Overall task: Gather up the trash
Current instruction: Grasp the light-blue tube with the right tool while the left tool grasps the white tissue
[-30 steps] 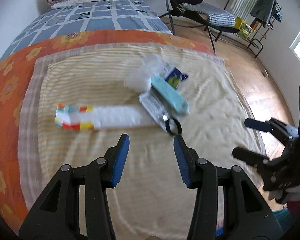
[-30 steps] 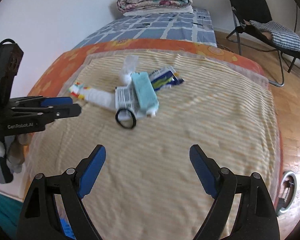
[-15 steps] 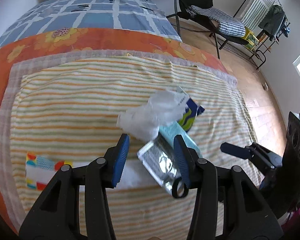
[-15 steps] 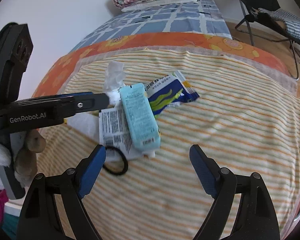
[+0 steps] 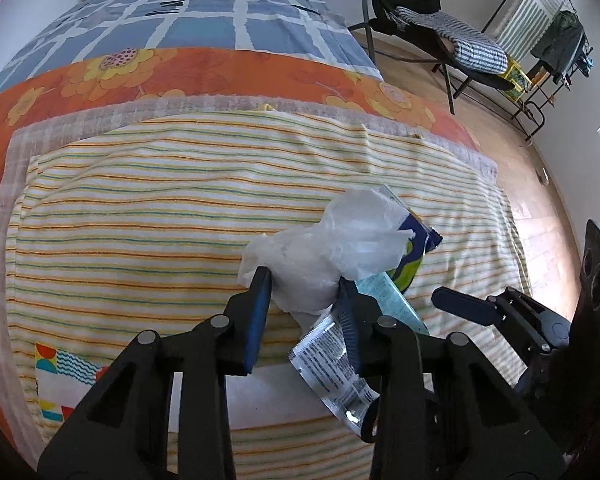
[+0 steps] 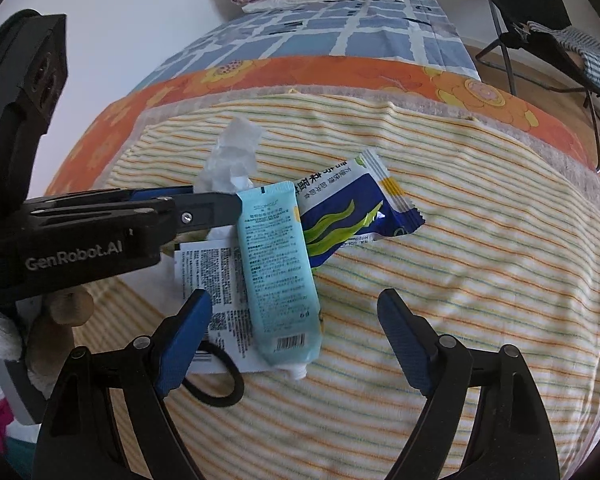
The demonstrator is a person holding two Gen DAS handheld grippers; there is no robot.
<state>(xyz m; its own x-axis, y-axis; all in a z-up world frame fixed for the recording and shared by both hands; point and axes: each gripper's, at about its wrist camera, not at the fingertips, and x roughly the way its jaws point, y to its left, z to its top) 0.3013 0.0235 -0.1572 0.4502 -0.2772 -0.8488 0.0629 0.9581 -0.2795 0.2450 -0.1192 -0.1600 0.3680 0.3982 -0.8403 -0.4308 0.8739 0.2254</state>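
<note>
— Where's the trash, and what have you got?

— It's heaped mid-bed on the striped towel [image 5: 148, 208]. My left gripper [image 5: 304, 300] has just been closing on the crumpled tissue [image 5: 332, 248]; both pads touch the wad now, so I'd call it pinched. My right gripper [image 6: 296, 336] stands wide and empty, hovering over the blue tube [image 6: 278, 268].

— What could go wrong?

— The tissue is soft and loose. I only have its lower lump, so I think it could tear or slide out when I lift. It also rests against the snack wrapper [image 6: 352, 208] and the tube, and could drag them along.

— And the right side?

— The tube lies on a white label [image 6: 208, 276], with a black hair band [image 6: 216, 380] just beside my left finger. Closing there, I might catch the band or the label as well. The two grippers are also near each other; they could bump.
</note>
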